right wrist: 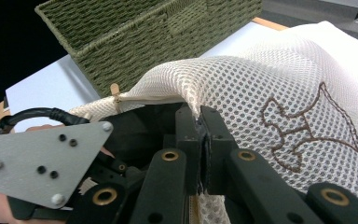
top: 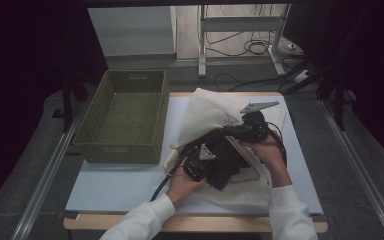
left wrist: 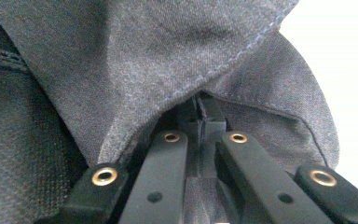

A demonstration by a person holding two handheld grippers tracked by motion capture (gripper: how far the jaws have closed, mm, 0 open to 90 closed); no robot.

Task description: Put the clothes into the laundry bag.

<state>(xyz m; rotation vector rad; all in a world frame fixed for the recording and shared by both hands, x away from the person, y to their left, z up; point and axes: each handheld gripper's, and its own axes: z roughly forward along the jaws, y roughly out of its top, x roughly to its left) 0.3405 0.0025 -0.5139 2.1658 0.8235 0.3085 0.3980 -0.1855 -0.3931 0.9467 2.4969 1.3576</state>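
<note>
A cream mesh bag (top: 215,112) is lying on the right half of the worktop (top: 120,185), reaching from near the far edge almost to the near edge, with a dark garment (top: 228,167) sitting at its opening, partly inside. The left gripper (top: 198,161) is reaching into that opening from the near left side, and in the left gripper view its jaws are pressed together, pinching a fold of the dark garment (left wrist: 135,65) just below a stitched hem. The right gripper (top: 232,131) is coming in from the right, and in the right gripper view its jaws are closed on the upper edge of the mesh bag (right wrist: 261,74), lifting it into a raised flap beside an embroidered brown outline. The left gripper's grey plate (right wrist: 42,161) is showing at the lower left of that view, down in the bag's mouth. A green woven basket (top: 122,147) is standing on the far left part of the worktop, just beside the bag and open at the top.
</note>
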